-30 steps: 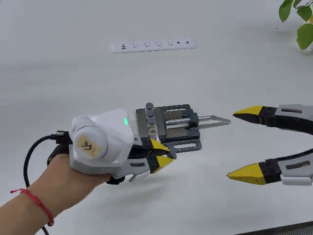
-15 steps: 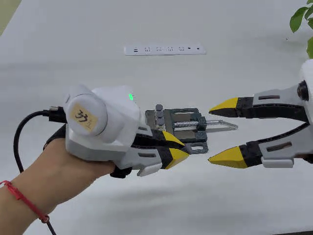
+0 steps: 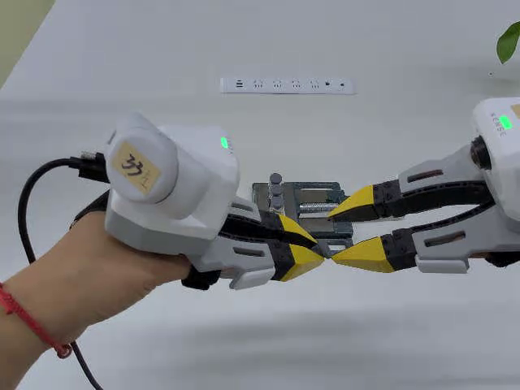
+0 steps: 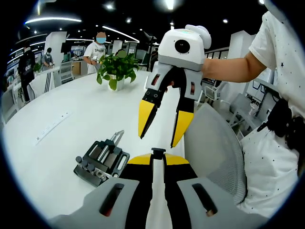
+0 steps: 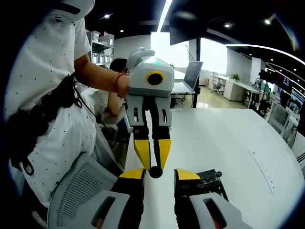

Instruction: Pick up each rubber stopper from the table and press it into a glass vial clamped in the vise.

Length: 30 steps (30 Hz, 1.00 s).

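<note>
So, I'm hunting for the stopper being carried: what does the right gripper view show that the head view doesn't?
The right gripper view adds a dark rubber stopper pinched at the left gripper's tips, plus a mesh chair back and the person's dotted shirt. The head view adds the black cable behind the left gripper and a plant leaf. Both share the vise with its vials, the power strip, the white table and the open right gripper.
</note>
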### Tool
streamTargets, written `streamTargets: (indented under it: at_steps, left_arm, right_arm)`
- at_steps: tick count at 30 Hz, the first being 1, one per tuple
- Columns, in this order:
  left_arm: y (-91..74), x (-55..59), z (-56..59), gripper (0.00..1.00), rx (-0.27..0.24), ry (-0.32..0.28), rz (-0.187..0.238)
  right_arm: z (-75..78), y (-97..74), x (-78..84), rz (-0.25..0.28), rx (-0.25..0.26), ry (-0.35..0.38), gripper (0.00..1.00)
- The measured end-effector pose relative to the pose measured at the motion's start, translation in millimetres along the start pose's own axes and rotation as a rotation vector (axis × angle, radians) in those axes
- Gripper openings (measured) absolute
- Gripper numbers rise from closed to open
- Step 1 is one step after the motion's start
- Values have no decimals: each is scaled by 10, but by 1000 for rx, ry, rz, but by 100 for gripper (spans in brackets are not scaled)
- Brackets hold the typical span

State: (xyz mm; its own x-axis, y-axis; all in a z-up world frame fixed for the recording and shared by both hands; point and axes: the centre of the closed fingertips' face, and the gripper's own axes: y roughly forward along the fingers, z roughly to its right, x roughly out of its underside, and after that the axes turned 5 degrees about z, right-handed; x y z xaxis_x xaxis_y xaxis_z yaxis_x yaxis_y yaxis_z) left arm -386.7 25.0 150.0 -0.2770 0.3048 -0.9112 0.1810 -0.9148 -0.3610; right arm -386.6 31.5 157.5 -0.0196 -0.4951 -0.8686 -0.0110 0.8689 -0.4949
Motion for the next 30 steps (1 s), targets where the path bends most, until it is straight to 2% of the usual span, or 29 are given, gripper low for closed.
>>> streamTargets:
  at_steps: [13, 30]
  left_arm:
    - [-2, -48, 32, 4, 20, 5, 3]
    - [-15, -55, 60, 4, 49, 48, -9]
  right_arm:
    - [-76, 44, 15, -14, -34, -10, 11]
    - [-103, 37, 20, -13, -54, -20, 8]
